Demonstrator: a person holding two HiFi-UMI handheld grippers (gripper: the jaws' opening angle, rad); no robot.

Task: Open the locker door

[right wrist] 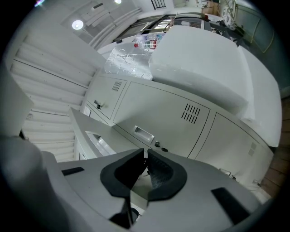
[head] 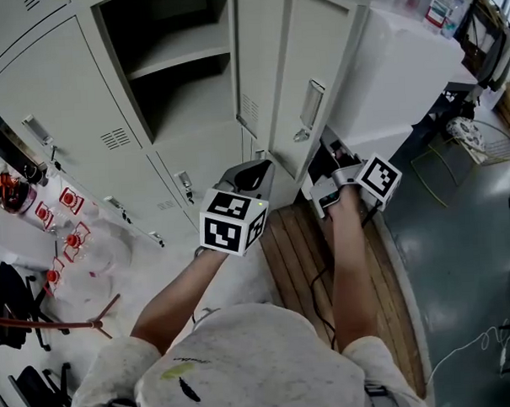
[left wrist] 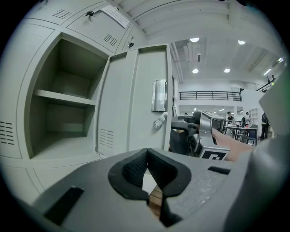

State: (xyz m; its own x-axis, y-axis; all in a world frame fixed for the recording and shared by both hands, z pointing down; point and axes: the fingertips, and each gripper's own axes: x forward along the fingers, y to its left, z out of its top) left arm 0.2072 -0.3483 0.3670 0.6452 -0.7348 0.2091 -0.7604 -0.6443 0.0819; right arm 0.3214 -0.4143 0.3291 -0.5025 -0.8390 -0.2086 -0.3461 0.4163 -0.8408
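Locker bank (head: 56, 97), locker door (left wrist: 140, 99) open, shelf (left wrist: 65, 98) inside

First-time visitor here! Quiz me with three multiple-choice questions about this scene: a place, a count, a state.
1. In the head view, the open locker door stands on which side of the open compartment? A left B right C below
2. Shelves inside that compartment? A none B one C three
3. The left claw is: A wide open B half open C shut, empty
Answers: B, the door hangs at its right; B, a single shelf crosses it; C, its jaws meet with nothing between.
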